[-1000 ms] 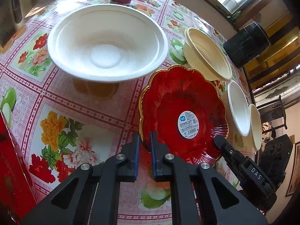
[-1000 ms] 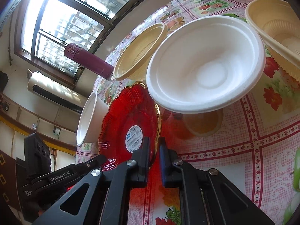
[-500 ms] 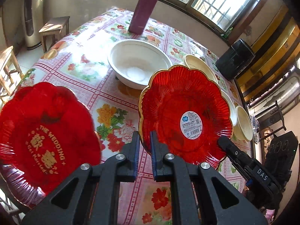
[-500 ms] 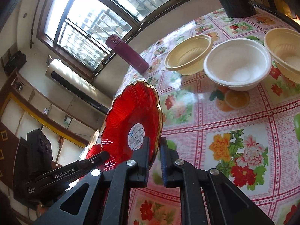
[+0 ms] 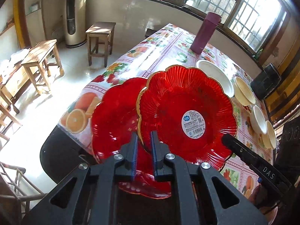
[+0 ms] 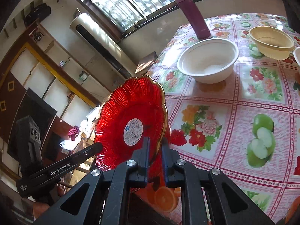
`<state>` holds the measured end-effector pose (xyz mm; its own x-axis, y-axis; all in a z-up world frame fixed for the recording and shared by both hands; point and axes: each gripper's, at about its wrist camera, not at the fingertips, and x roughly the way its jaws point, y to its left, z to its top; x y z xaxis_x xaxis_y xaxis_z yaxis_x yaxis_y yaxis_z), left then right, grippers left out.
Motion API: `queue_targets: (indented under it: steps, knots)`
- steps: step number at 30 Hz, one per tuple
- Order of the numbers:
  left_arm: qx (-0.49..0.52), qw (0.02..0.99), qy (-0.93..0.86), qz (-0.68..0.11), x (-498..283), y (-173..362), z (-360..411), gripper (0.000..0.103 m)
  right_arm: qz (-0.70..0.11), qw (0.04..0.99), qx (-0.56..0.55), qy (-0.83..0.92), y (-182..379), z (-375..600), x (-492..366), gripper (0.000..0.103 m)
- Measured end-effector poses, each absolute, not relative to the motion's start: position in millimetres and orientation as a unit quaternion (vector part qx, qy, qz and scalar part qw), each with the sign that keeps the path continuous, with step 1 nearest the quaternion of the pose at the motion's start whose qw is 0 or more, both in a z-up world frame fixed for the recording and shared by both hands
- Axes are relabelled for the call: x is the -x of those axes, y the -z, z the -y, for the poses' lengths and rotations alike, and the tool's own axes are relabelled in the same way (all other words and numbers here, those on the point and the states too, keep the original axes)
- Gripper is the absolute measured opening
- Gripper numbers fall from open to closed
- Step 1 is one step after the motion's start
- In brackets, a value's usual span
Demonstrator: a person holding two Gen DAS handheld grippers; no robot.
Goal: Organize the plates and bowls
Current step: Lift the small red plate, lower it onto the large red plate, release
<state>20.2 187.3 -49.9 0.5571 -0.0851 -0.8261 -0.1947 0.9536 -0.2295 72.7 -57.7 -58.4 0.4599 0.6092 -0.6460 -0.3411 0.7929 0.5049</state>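
A red scalloped plate (image 5: 187, 112) with a gold rim and a white sticker on its underside is held in the air between both grippers. My left gripper (image 5: 144, 140) is shut on its rim. My right gripper (image 6: 155, 146) is shut on the opposite rim of the same plate (image 6: 131, 120). Below it a second red plate (image 5: 114, 120) lies at the table's near corner. A white bowl (image 6: 208, 61) and a cream bowl (image 6: 271, 45) stand further along the table.
The table (image 6: 234, 112) has a floral oilcloth. A maroon flask (image 5: 205, 32) stands at the far end. More white and cream bowls (image 5: 259, 119) line the right side. Wooden stools (image 5: 100, 37) stand on the floor to the left. A black speaker (image 5: 266, 82) sits at the right.
Both grippers lifted the red plate off the table and carried it back toward the near corner. It now hangs over the second red plate, and the bowls look further away.
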Motion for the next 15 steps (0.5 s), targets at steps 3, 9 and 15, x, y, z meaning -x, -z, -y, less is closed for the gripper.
queue_targets:
  steps: [3, 9, 15]
  knots:
    - [0.151, 0.861, -0.050, -0.483, -21.2, 63.8, -202.0, 0.011, -0.452, 0.835, -0.126, -0.286, 68.5, 34.7, -73.2, 0.014]
    - [0.151, 0.855, -0.060, -0.493, -21.5, 75.1, -214.3, 0.011, -0.470, 0.833, -0.089, -0.279, 75.9, 7.0, -77.8, 0.016]
    - [0.161, 0.856, -0.050, -0.489, -20.9, 75.0, -219.1, 0.016, -0.461, 0.845, -0.044, -0.267, 74.8, -3.3, -73.2, 0.028]
